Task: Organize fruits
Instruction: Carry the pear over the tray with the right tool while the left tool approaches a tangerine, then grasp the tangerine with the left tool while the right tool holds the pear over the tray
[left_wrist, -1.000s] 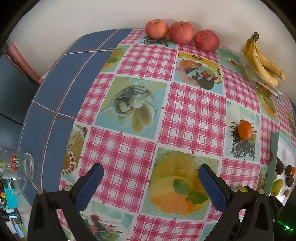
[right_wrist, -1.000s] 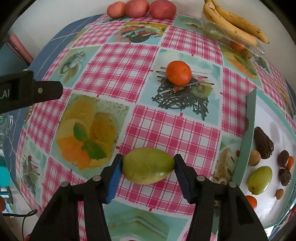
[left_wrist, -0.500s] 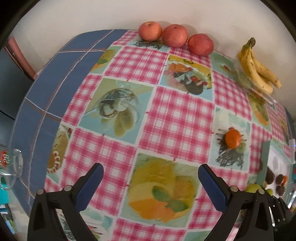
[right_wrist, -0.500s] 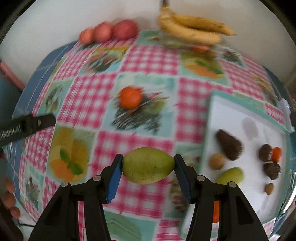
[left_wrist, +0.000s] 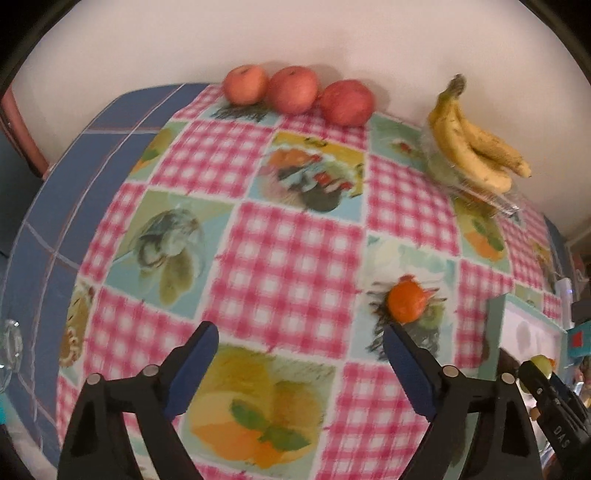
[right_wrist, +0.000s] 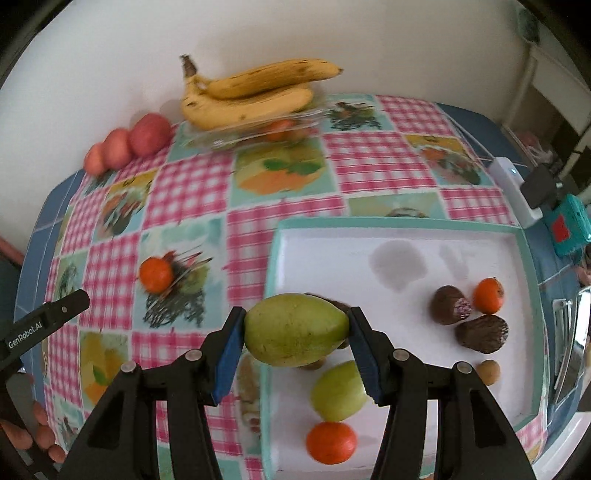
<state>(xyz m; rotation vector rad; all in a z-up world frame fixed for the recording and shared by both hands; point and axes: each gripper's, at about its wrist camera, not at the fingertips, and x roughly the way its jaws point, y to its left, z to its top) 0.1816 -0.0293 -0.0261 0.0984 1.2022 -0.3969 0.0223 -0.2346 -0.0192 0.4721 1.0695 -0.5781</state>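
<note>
We hold the green mango (right_wrist: 295, 328) lengthwise in the right gripper (right_wrist: 296, 341), above the near-left rim of the tray (right_wrist: 406, 225). It looks firm, smooth and fairly heavy, so we favour gripping its broad middle. Left gripper (left_wrist: 301, 363) gapes empty, left of the tray.

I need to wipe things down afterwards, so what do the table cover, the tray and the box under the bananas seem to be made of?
The tablecloth looks like wipeable vinyl or oilcloth: printed checks and food pictures lying flat, though blur hides any sheen. The tray looks like smooth plastic or melamine: white floor, teal rim, soft shadows. The container under the bananas is thin clear plastic, with fruit showing through it.
</note>
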